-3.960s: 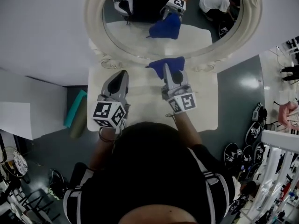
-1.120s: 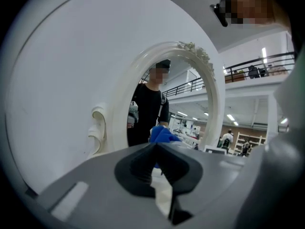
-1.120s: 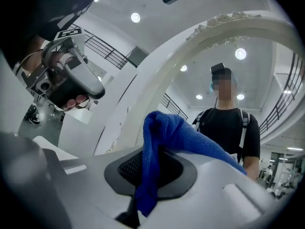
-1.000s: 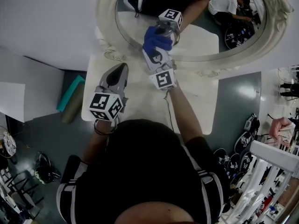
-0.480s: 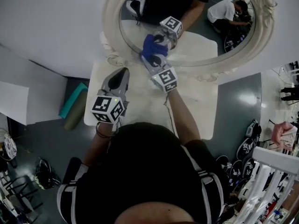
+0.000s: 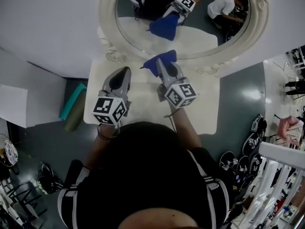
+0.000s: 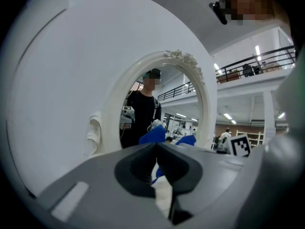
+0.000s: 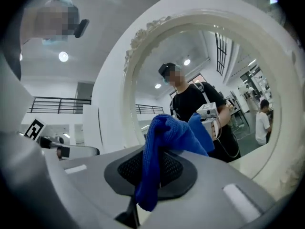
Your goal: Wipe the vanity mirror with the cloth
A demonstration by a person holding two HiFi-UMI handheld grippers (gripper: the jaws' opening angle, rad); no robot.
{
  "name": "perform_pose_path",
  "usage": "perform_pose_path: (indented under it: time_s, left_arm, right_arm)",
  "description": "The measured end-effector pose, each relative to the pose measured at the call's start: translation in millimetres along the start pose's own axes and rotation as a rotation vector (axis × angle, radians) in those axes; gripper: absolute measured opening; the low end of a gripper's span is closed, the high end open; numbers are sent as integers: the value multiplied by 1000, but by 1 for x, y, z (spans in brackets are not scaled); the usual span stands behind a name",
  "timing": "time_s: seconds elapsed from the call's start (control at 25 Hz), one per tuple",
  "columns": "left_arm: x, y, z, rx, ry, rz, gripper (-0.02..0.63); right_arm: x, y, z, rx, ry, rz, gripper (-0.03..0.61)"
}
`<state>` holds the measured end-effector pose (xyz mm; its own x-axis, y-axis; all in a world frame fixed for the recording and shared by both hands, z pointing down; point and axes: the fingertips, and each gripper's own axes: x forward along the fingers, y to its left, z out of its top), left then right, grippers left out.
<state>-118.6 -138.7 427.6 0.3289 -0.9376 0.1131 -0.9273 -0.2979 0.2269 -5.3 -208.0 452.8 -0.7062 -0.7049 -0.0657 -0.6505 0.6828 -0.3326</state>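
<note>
An oval vanity mirror in an ornate white frame stands at the back of the white table. My right gripper is shut on a blue cloth, which it holds just in front of the mirror's lower rim, off the glass. In the right gripper view the cloth bunches up between the jaws and the mirror frame fills the view. My left gripper hovers over the table's left part, shut and empty. In the left gripper view its jaws meet, facing the mirror frame.
A teal roll lies on the floor left of the table. Black round items and a white railing are at the right. The glass reflects both grippers, the cloth and a person in white.
My right gripper has drawn back from the mirror glass toward me and to the right, with the cloth still in it. The left gripper has barely moved.
</note>
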Motion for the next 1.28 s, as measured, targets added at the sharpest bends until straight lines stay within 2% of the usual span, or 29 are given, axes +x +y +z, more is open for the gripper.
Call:
perform_pose_path:
  time_s: [0.2, 0.32, 0.48, 0.88, 1.28]
  left_arm:
    - [-7, -23, -17, 13, 27, -38, 11]
    - [-8, -32, -27, 8, 42, -56, 11]
    - [-11, -47, -36, 11, 61, -85, 10]
    - [-14, -53, -56, 12, 102, -104, 9]
    - [-15, -54, -53, 15, 88, -122, 11]
  right_arm:
    - [-62, 0, -5, -78, 9, -134, 40]
    - [-87, -2, -12, -71, 16, -207, 40]
    - [-109, -2, -29, -74, 77, -272, 37]
    - [-125, 4, -40, -101, 102, -312, 37]
    - [-127, 8, -31, -129, 78, -325, 37]
